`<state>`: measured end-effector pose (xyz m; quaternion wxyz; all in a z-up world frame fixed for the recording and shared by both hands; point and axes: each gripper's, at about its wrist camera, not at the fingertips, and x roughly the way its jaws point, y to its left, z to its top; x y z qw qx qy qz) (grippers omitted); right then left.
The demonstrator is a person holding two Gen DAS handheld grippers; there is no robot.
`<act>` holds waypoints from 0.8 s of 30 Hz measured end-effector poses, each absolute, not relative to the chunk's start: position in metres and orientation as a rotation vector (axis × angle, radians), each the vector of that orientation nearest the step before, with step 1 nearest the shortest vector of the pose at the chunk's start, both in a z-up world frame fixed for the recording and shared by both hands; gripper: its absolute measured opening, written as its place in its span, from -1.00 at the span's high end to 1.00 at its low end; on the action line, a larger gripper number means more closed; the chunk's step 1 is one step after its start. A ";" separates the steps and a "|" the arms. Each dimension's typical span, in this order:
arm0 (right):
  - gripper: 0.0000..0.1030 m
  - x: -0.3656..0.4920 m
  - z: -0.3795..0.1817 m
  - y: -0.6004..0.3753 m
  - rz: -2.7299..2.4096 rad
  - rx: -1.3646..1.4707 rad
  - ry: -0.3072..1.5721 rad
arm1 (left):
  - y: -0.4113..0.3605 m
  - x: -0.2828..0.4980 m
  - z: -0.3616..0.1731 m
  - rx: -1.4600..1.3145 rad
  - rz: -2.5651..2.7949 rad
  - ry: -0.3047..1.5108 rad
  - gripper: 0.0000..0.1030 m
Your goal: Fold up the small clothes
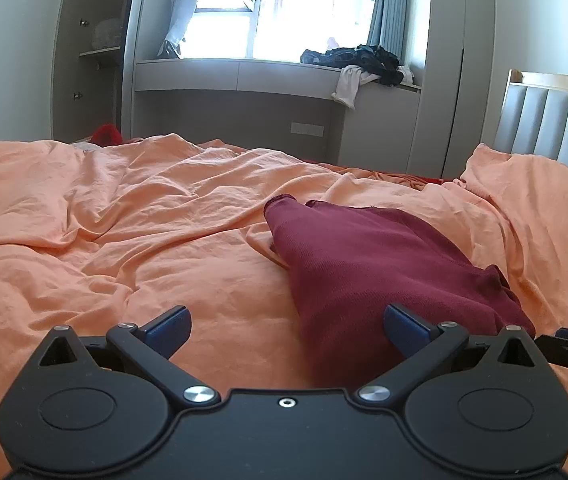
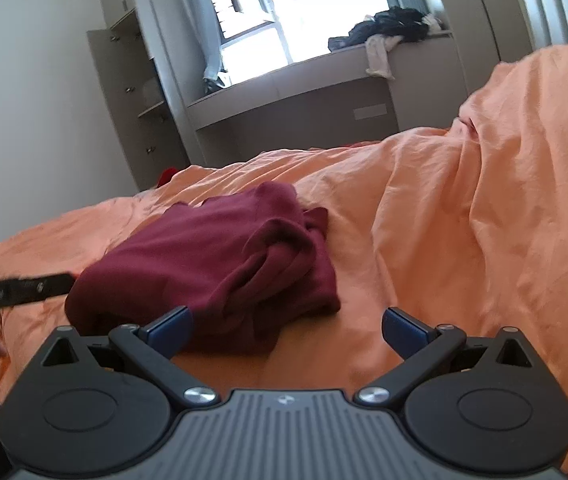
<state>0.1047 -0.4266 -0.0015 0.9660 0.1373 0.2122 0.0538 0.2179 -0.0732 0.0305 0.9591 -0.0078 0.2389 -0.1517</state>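
A dark red knitted garment (image 1: pixel 368 264) lies folded over on the orange duvet (image 1: pixel 132 216). In the left wrist view it stretches from the middle of the bed down to my left gripper (image 1: pixel 286 330), which stands open with its right blue pad over the cloth's near end and nothing pinched. In the right wrist view the same garment (image 2: pixel 220 264) sits left of centre, bunched in folds at its right side. My right gripper (image 2: pixel 286 330) is wide open just in front of it, its left pad by the cloth's near edge, holding nothing.
The duvet rises in a high mound (image 2: pixel 524 168) at the right. A grey padded headboard (image 1: pixel 556 128) stands behind it. A window bench (image 1: pixel 268 70) across the room carries a pile of dark and white clothes (image 1: pixel 364 64). Something red (image 1: pixel 106 134) lies past the bed's far left corner.
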 end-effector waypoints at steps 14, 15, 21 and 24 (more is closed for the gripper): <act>-1.00 0.132 0.006 -0.450 0.074 0.442 0.397 | -0.081 0.217 0.027 0.015 -0.299 0.489 -0.99; -1.00 0.138 0.006 -0.453 0.080 0.465 0.401 | -0.080 0.217 0.026 0.015 -0.300 0.489 -0.99; -1.00 0.169 0.004 -0.456 0.067 0.453 0.437 | -0.080 0.219 0.026 -0.001 -0.301 0.501 -0.99; -1.00 0.176 -0.001 -0.456 0.080 0.489 0.460 | -0.079 0.220 0.024 -0.007 -0.304 0.501 -0.99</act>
